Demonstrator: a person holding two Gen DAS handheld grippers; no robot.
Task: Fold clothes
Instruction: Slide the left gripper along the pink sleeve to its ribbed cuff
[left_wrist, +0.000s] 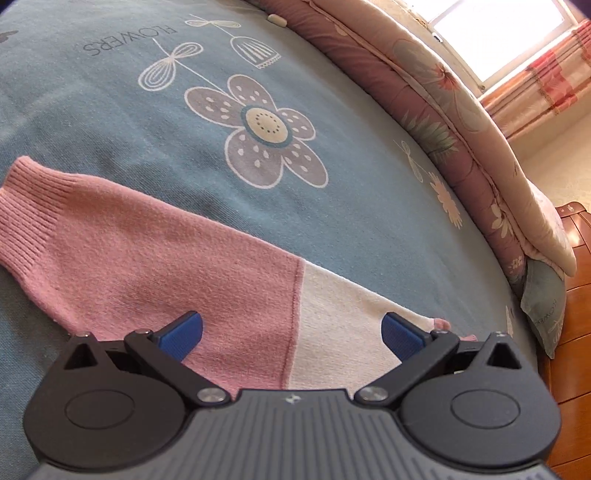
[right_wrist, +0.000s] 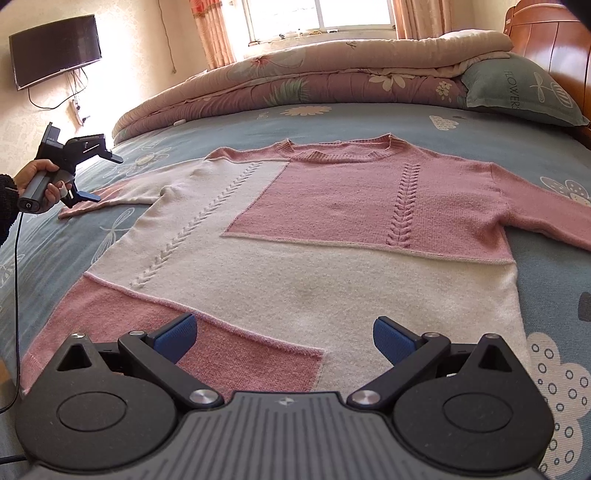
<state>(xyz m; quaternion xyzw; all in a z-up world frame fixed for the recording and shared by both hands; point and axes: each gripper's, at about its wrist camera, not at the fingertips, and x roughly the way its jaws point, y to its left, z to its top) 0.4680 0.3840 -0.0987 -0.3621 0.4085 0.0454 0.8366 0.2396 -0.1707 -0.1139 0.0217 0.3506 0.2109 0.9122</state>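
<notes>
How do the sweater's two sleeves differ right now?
The left sleeve has the left gripper right over it; the right sleeve has nothing near it. The left sleeve is cream above, pink below; the right sleeve's visible part is all pink. Both lie flat, unfolded, on the bed.

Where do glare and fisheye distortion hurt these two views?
Left wrist view: the window is blown out white, and the bed edge bows strongly; the sweater sleeve stays sharp. Right wrist view: the window is overexposed too, but the sweater is evenly lit and clear.
</notes>
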